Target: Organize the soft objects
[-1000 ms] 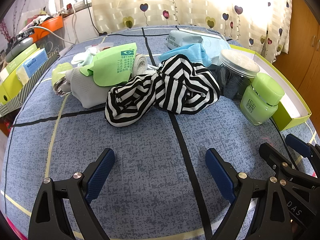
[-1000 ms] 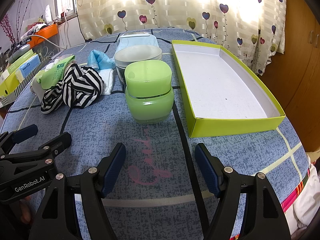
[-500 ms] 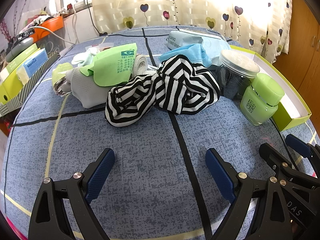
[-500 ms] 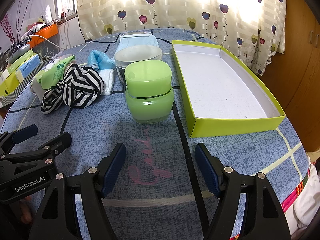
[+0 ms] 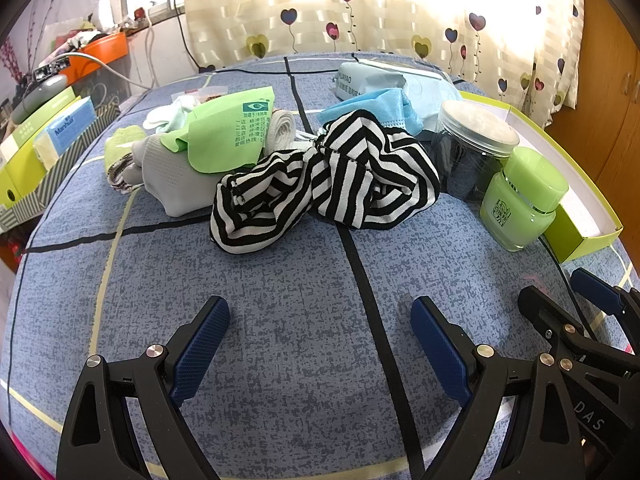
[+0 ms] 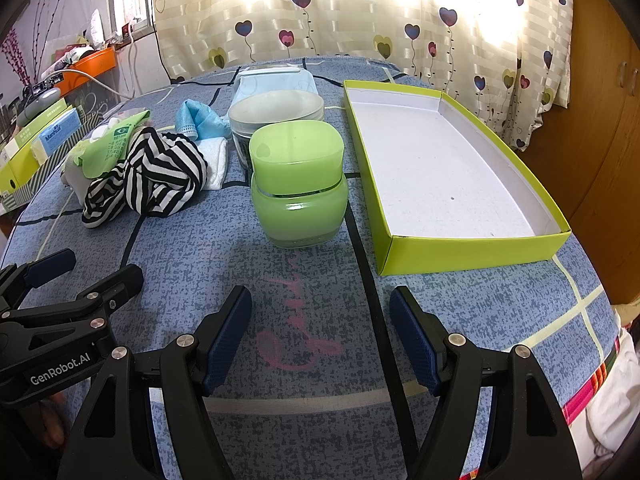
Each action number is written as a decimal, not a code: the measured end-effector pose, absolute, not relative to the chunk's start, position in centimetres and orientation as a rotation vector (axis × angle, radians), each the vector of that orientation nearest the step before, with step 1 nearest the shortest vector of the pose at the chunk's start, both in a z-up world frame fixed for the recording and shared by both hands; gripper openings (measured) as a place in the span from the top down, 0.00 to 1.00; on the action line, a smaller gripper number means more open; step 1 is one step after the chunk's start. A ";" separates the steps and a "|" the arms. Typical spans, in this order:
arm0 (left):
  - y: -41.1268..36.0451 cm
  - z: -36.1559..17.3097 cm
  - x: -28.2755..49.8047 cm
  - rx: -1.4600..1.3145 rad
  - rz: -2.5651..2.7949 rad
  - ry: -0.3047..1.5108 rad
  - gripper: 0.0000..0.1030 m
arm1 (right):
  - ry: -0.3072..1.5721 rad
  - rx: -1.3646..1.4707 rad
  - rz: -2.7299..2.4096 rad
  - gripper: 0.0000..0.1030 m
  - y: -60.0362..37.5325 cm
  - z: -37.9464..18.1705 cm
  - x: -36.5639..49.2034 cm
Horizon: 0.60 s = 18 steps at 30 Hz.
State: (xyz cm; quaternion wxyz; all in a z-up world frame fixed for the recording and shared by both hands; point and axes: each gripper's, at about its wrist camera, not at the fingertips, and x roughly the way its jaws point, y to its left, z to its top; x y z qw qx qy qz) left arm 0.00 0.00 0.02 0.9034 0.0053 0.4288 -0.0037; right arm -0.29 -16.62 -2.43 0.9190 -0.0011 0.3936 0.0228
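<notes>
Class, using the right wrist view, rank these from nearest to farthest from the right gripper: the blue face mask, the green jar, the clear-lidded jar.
1. green jar: straight ahead of the right gripper, jaws open, on the blue cloth.
2. clear-lidded jar: directly behind the green jar.
3. blue face mask: farthest, back and to the left, beside the striped cloth.

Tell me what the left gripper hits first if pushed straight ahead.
Probably the crumpled black-and-white striped cloth: the open left gripper points across bare blue bedspread toward it. Depth is uncertain.
</notes>
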 end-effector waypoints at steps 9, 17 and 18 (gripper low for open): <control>0.4 0.3 0.6 0.044 -0.074 0.905 0.11 | 0.818 -0.006 0.051 0.30 -16.2 -2.3 -0.1; 2.6 1.0 0.6 0.028 -0.099 0.936 0.11 | 0.839 -0.019 0.084 0.30 -15.7 -1.6 0.6; 2.9 1.1 0.4 0.024 -0.095 0.932 0.11 | 0.826 -0.022 0.102 0.30 -15.4 -1.3 0.5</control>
